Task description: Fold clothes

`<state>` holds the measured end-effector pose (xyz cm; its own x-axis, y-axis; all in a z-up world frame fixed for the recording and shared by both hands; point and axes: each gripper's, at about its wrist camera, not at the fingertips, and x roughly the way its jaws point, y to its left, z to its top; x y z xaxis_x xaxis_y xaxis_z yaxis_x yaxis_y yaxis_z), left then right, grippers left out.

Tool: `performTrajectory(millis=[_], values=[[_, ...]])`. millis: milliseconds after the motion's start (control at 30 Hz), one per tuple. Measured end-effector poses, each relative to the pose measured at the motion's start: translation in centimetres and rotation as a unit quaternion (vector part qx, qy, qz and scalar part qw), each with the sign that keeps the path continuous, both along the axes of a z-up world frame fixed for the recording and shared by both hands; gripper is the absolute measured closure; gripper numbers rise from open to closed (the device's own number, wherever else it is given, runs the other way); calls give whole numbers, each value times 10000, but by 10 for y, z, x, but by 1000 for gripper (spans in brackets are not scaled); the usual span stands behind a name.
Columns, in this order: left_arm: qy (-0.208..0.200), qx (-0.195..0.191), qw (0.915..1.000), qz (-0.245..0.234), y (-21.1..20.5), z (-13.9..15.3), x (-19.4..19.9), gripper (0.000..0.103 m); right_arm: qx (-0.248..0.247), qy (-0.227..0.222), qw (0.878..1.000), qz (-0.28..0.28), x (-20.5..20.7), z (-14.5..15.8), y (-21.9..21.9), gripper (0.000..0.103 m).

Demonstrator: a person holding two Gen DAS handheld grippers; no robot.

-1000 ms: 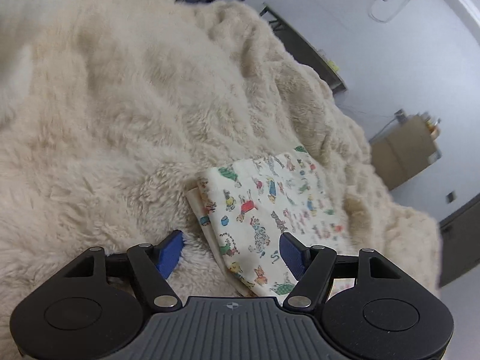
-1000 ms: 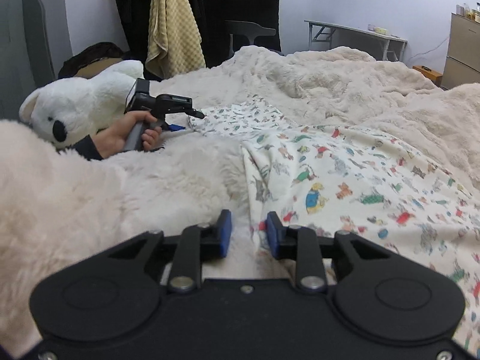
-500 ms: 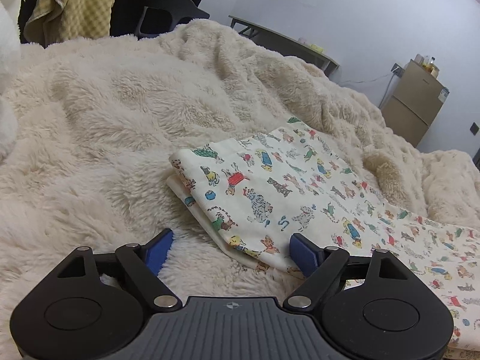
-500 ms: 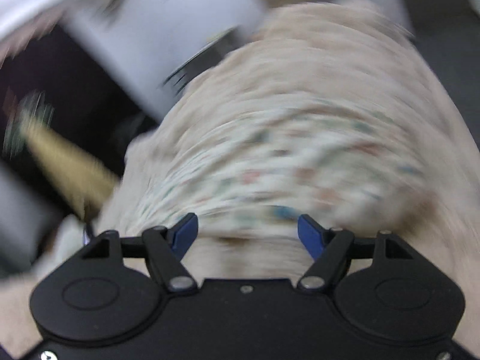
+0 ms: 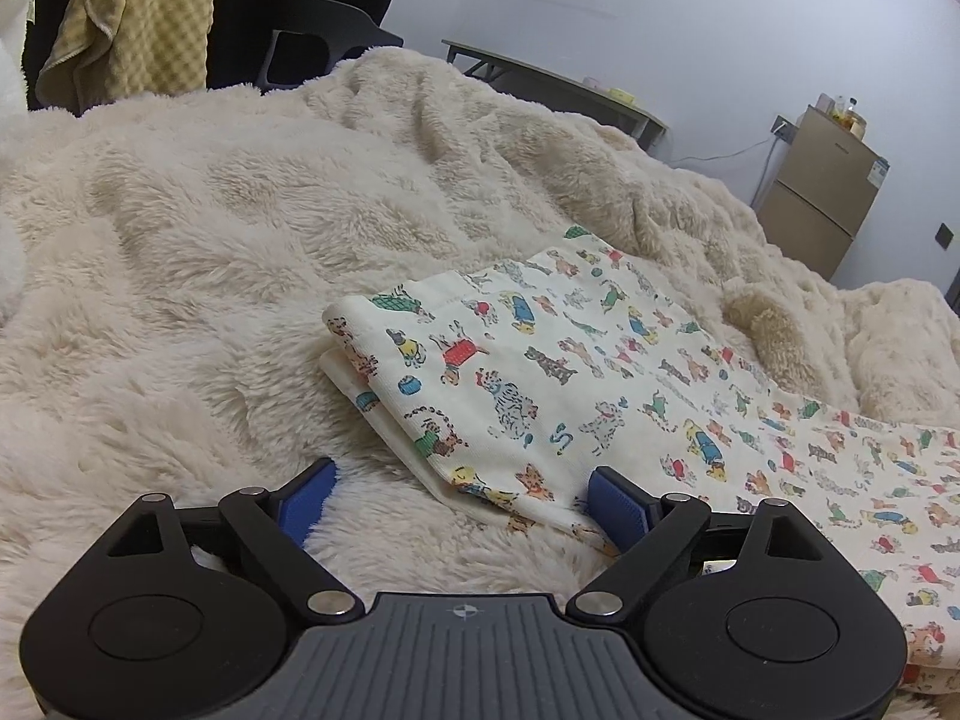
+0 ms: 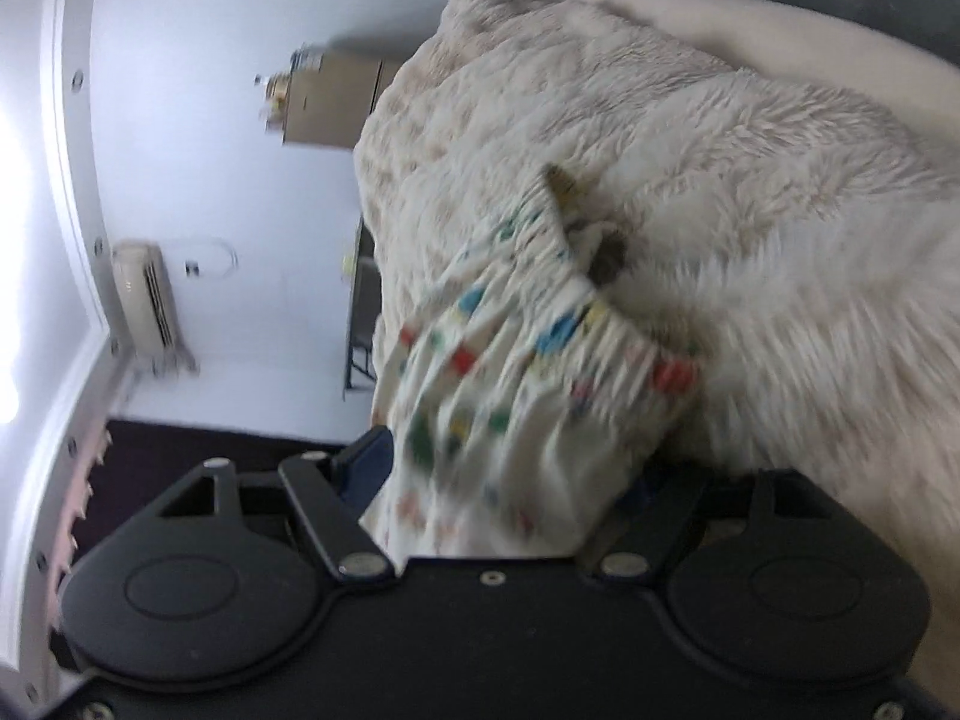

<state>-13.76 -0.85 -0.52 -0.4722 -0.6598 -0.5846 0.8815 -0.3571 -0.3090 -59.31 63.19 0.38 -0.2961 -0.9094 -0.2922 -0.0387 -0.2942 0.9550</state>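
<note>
Both my grippers stand wide: left gripper [image 5: 459, 495] has just been opening around the folded printed garment's [image 5: 540, 384] near corner, its length running away rightward; right gripper [image 6: 510, 480] straddles bunched cloth.

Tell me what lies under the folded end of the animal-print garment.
Under the folded top layer of the animal-print garment a second, paler layer of the same cloth sticks out along the near edge. Below that is the fluffy cream blanket. Whatever lies beneath the blanket is covered.

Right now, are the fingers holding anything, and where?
Nothing is held. Both grippers have just been opening: the left gripper straddles the folded corner of the printed cloth, the right gripper its gathered end, neither pinching.
</note>
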Motion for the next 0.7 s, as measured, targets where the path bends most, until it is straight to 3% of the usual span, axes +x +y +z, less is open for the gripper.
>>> performTrajectory(millis=[233, 467, 700], values=[[-9, -8, 10000, -13, 0, -1, -1, 15, -24, -97, 9999, -48, -25, -6, -18, 32], [-20, -13, 10000, -27, 0, -2, -2, 14, -30, 29, 9998, -210, -26, 2, -12, 56], [-35, -11, 10000, -30, 1, -1, -2, 14, 94, -191, 9991, -360, -28, -10, -25, 45]])
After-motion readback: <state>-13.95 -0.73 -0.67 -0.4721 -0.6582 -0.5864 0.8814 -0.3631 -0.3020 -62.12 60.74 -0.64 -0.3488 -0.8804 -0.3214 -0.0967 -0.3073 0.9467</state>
